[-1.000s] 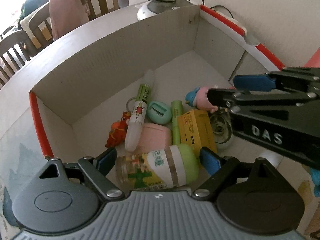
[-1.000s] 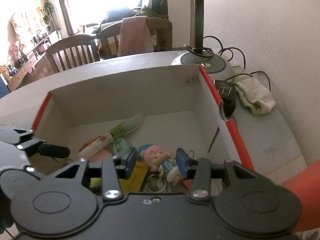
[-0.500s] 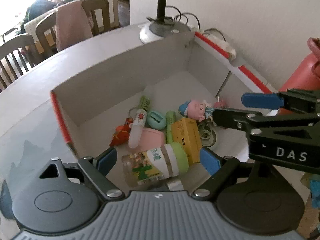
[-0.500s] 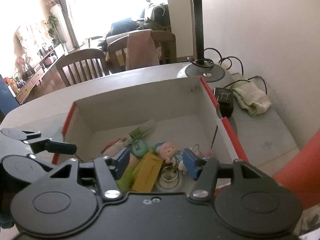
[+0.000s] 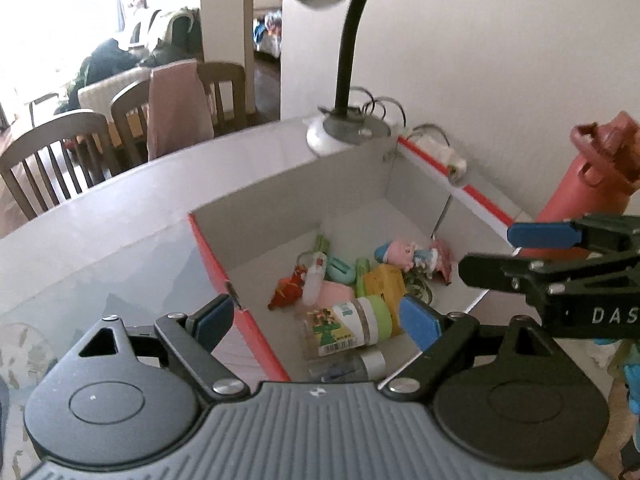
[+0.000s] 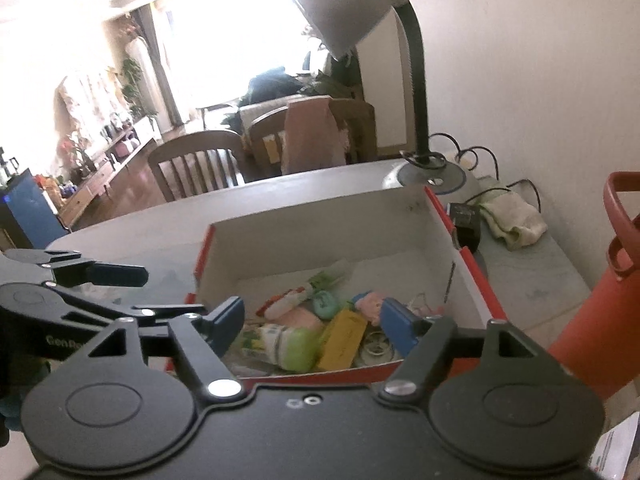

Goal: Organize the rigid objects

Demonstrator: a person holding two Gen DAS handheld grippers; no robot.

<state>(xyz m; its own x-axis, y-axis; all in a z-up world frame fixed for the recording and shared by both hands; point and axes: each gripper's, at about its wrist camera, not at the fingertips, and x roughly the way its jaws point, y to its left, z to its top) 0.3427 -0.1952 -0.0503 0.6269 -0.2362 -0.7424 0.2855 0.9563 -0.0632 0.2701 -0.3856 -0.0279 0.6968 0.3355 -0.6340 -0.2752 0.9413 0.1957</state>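
Where the box (image 5: pixel 288 188) sits, a lamp (image 5: pixel 348 132) stands behind.

The box (image 5: pixel 288 196) looks like matt grey cardboard with smooth red-taped edges. Inside it, the bottle (image 5: pixel 344 324) is clear glossy plastic with a printed paper label and a smooth green cap, beside a matt yellow paper carton (image 5: pixel 386 280). Behind the box, the lamp (image 6: pixel 420 80) has a matt black neck and a dull metal base. Right of the box, the flask (image 6: pixel 592 320) shows smooth matt red plastic, near a soft pale cloth (image 6: pixel 512 220). The table (image 5: pixel 100 264) looks glossy and glassy.
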